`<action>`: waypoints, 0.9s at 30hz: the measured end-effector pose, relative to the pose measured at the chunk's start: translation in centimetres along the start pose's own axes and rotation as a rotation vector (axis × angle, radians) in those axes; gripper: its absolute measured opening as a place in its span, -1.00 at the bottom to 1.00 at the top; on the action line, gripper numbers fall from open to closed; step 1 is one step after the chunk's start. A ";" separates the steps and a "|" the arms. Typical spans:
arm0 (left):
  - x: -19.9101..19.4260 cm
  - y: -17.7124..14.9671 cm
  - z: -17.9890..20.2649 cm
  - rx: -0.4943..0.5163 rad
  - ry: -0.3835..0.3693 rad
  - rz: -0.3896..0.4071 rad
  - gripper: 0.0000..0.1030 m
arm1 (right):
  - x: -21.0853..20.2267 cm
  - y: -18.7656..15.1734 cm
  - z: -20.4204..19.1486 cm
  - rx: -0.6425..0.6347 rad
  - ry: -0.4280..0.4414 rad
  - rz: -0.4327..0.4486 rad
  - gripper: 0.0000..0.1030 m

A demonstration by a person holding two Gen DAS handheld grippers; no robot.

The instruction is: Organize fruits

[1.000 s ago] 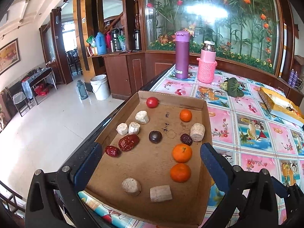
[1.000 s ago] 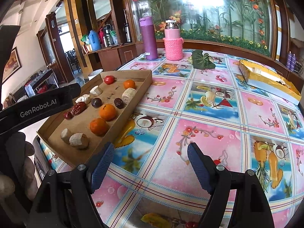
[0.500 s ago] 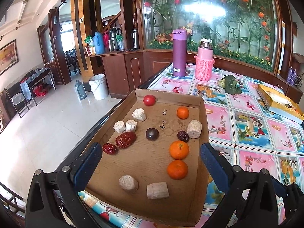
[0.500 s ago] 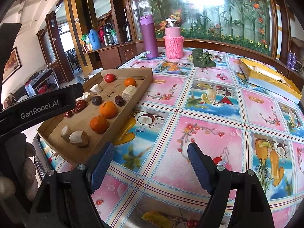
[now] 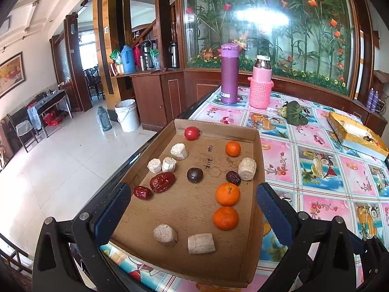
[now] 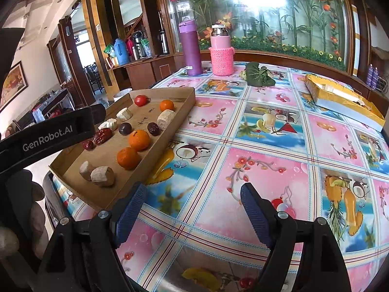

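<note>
In the left wrist view I am holding my left gripper (image 5: 192,209) with its fingers wide apart, gripping nothing, over the near end of the cardboard tray (image 5: 258,170). The tray is filling the frame's centre, its long axis running from the lower edge toward the upper centre. Inside it, dates (image 5: 162,182) are lying at left and oranges (image 5: 227,194) at right. In the right wrist view my right gripper (image 6: 193,202) is hanging spread and empty above the tablecloth (image 6: 267,170).
</note>
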State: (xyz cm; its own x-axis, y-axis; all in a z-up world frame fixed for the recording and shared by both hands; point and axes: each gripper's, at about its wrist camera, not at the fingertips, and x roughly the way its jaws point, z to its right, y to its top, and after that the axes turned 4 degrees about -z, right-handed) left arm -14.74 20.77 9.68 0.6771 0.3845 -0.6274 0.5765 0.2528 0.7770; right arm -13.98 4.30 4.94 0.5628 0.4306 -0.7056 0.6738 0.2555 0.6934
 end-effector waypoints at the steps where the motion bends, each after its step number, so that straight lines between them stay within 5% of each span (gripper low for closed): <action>1: -0.3 0.0 -0.1 -0.004 -0.001 0.010 1.00 | -0.1 0.0 0.0 -0.001 0.000 0.001 0.65; 8: -1.8 0.2 -1.2 -0.051 -0.002 0.077 1.00 | -0.7 -0.1 -0.4 -0.013 -0.001 0.015 0.65; 15: -2.7 -0.1 -1.5 -0.070 0.077 0.090 1.00 | -1.3 -0.2 -0.7 -0.021 -0.002 0.029 0.65; 27: -1.9 -0.7 -1.9 -0.061 0.006 0.033 1.00 | -1.7 -0.1 -2.3 -0.081 -0.011 0.045 0.69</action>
State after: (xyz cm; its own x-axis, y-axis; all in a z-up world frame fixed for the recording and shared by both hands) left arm -17.31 21.59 10.42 0.6924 0.3987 -0.6013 0.5247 0.2938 0.7990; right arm -16.10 5.51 6.41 0.5972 0.4341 -0.6744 0.6066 0.3057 0.7339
